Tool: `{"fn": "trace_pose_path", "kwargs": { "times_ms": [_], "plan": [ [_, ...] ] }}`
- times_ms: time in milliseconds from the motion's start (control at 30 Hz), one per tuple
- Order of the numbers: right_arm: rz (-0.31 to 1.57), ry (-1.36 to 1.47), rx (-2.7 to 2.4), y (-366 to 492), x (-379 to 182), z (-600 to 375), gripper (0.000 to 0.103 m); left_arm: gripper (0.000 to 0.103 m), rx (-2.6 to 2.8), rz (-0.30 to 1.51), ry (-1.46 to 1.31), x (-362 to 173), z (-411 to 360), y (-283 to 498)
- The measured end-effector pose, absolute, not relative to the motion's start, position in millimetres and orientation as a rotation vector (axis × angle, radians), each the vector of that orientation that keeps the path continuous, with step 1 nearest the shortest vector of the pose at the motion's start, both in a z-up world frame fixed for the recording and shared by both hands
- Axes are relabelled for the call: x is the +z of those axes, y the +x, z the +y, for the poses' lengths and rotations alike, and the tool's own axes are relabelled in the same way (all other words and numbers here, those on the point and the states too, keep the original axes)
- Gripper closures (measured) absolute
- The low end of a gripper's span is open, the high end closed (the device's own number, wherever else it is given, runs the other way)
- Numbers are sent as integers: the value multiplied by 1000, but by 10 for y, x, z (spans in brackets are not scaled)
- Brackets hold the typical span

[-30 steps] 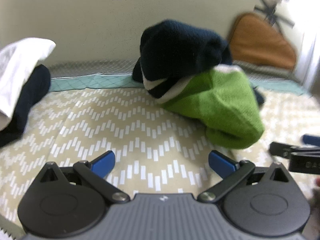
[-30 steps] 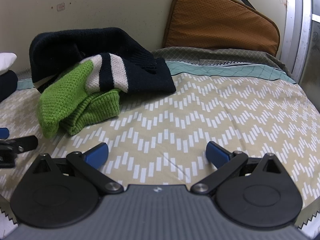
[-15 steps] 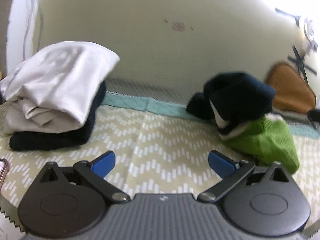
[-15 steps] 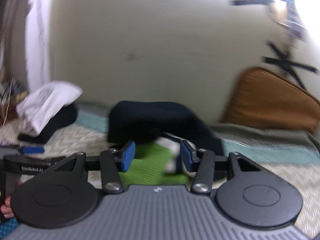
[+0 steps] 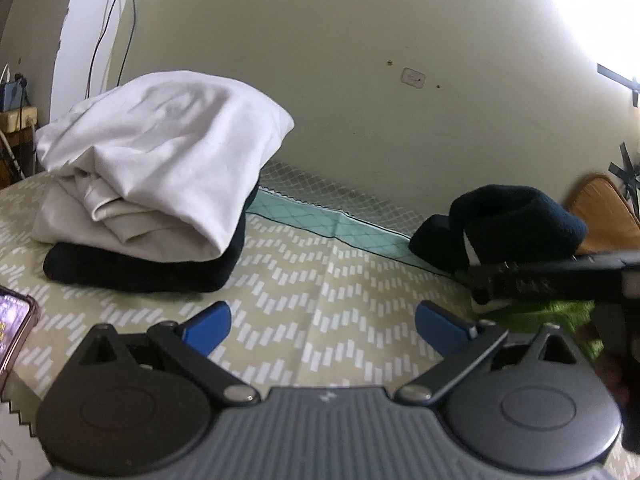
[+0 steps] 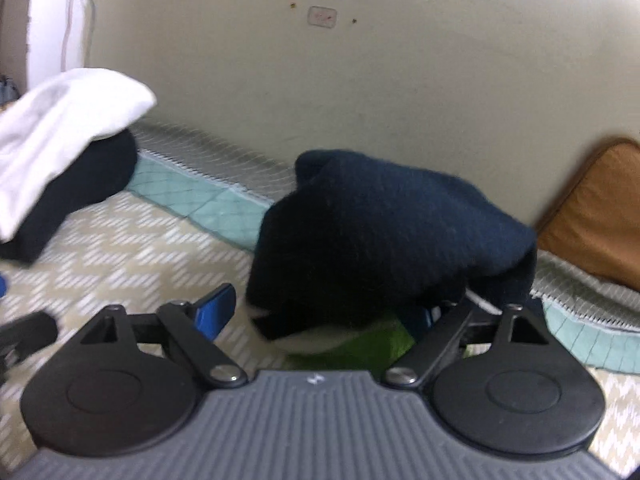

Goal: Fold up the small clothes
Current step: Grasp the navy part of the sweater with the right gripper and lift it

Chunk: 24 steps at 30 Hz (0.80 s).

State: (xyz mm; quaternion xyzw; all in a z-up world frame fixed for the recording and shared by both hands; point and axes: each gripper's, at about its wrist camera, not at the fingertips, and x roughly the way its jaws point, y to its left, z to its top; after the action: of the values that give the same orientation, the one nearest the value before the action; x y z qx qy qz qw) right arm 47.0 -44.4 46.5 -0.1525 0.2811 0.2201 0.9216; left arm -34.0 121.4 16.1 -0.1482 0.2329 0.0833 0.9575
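A crumpled knit sweater, navy with white and green parts, lies on the zigzag bedspread near the wall. My right gripper is at its front edge and its jaws are opening. The left pad stands clear of the cloth and the right pad is tucked under a fold. In the left wrist view the sweater is at the right, with the right gripper seen side-on in front of it. My left gripper is open over bare bedspread. A folded stack, white on navy, sits at the left.
An orange-brown cushion leans on the wall behind the sweater. A phone lies at the bed's near left edge. Cables hang down the wall at the far left. The folded stack also shows left of the right gripper.
The left gripper swung left, from the sweater to the folded stack. The right gripper moved up to the sweater, narrowed its jaws, then widened them around the sweater's front edge.
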Motion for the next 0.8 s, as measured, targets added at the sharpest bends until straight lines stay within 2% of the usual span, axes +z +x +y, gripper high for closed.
{"fn": "trace_pose_path", "kwargs": {
  "times_ms": [33,67,100,200,600,800],
  "plan": [
    [561,-326,434,494,477,-441,42,2,167,473,-299,160,1208,-337],
    [554,-335,417,488,534,-483,70,2,166,473,-299,161,1206,-343],
    [555,-330,407,497,586,-526,80,2,164,473,-301,160,1210,-341],
    [518,-282,411,480,789,-714,84,2,164,474,-305,160,1214,-339],
    [259,-191,307,-66,2011,-1998,86,2,161,453,-222,187,1074,-369],
    [243,-108,289,-157,2315,-2379,86,2,166,444,-160,198,959,-369]
  ]
}}
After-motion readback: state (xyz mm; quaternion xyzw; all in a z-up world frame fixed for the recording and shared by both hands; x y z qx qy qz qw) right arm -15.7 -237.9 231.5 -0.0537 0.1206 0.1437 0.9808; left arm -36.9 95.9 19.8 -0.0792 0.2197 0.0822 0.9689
